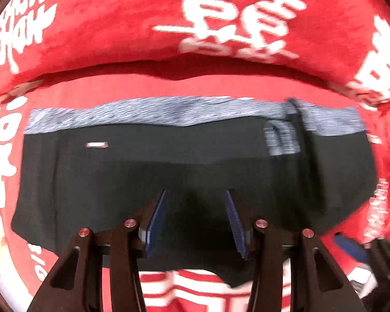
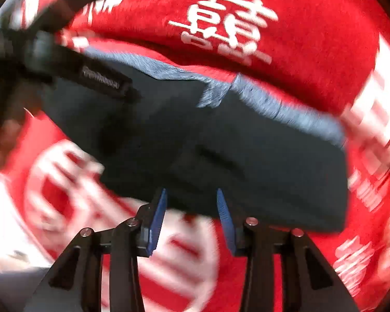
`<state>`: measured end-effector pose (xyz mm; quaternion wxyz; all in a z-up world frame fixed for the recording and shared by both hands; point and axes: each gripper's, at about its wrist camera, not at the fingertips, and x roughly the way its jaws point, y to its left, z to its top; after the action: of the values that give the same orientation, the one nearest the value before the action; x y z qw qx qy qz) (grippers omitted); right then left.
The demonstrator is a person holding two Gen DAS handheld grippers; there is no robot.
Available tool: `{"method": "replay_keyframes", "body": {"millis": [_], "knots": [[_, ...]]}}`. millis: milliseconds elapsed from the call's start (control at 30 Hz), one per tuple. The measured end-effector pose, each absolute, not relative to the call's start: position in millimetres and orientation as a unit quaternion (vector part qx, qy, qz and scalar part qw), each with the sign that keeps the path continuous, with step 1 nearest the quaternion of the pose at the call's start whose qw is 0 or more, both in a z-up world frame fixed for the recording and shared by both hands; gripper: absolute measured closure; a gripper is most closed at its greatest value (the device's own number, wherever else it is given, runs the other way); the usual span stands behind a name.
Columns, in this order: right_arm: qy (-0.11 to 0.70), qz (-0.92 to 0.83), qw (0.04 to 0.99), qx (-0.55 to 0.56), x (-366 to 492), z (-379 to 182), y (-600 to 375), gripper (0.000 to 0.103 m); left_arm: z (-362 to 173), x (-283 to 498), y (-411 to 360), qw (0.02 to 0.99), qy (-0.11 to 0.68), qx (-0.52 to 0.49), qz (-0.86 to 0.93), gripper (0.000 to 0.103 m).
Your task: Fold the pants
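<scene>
Black folded pants w/ grey waistband [image 1: 184, 166] lie compact on red printed blanket [image 1: 117, 26]; both grippers [image 1: 196, 221] [image 2: 192, 218] empty, fingers wide; fold looks near done; next prob. a final tidy/flatten.

pants folded flat on the blanket

the pants [image 1: 189, 171] lie on the blanket [image 1: 132, 26], waistband [image 1: 169, 113] at the far edge. left gripper [image 1: 195, 221] hangs over their near part, right gripper [image 2: 191, 218] over their near edge, both jaws apart.
</scene>
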<state>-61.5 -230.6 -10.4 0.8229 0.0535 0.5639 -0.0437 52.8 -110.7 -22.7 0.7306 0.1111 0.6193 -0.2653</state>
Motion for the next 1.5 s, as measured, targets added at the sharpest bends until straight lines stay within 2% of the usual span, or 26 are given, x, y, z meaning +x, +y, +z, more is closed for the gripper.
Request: {"method": "replay_keyframes", "body": {"millis": [100,167,233,567,600,633,667,700,733,900,1067,1100,1133,1200,1267,1300,1367,1500], "knots": [[0.519,-0.063,0.804,0.282,-79,-1,-288,0.059,-5,46,-124,0.7,0.629,0.077,-0.329,0.055],[0.458,-0.078,0.759,0.455,-99,-14,-337,0.059,3,38,-144,0.674,0.637,0.055,-0.37,0.055],[0.415,-0.086,0.721,0.548,-112,-32,-364,0.059,4,33,-165,0.657,0.641,0.049,-0.394,0.055],[0.34,-0.097,0.635,0.687,-140,-88,-394,0.06,-28,13,-217,0.621,0.657,0.105,-0.414,0.055],[0.335,-0.099,0.626,0.697,-142,-92,-394,0.063,-32,13,-218,0.62,0.66,0.107,-0.411,0.055],[0.332,-0.1,0.615,0.708,-141,-97,-395,0.08,-34,13,-218,0.622,0.659,0.108,-0.409,0.056],[0.341,-0.107,0.601,0.715,-141,-102,-396,0.098,-31,12,-217,0.625,0.654,0.108,-0.412,0.057],[0.348,-0.112,0.593,0.717,-143,-102,-396,0.098,-30,11,-222,0.626,0.652,0.109,-0.413,0.067],[0.345,-0.107,0.596,0.717,-142,-100,-397,0.099,-24,8,-223,0.626,0.65,0.107,-0.418,0.071],[0.38,-0.053,0.666,0.64,-136,-52,-383,0.099,8,-10,-195,0.657,0.618,0.117,-0.416,0.071],[0.468,-0.081,0.672,0.568,-126,-73,-371,0.099,-23,-12,-178,0.677,0.64,0.126,-0.341,0.07],[0.48,-0.08,0.677,0.552,-124,-77,-370,0.099,-28,-10,-175,0.679,0.644,0.121,-0.329,0.065],[0.485,-0.077,0.684,0.539,-120,-76,-369,0.099,-29,-9,-173,0.685,0.644,0.116,-0.322,0.053],[0.506,-0.065,0.704,0.494,-112,-63,-366,0.094,-23,-7,-168,0.704,0.63,0.113,-0.306,0.046],[0.528,-0.026,0.725,0.443,-107,-46,-357,0.076,-14,-5,-167,0.711,0.624,0.119,-0.301,0.046],[0.535,-0.01,0.731,0.423,-108,-38,-354,0.073,-8,-4,-167,0.717,0.619,0.127,-0.295,0.046],[0.538,0.006,0.749,0.387,-115,-17,-359,0.07,8,-1,-171,0.73,0.602,0.139,-0.293,0.046],[0.486,-0.033,0.79,0.373,-118,24,-404,0.072,31,7,-195,0.743,0.576,0.141,-0.31,0.046]]}}
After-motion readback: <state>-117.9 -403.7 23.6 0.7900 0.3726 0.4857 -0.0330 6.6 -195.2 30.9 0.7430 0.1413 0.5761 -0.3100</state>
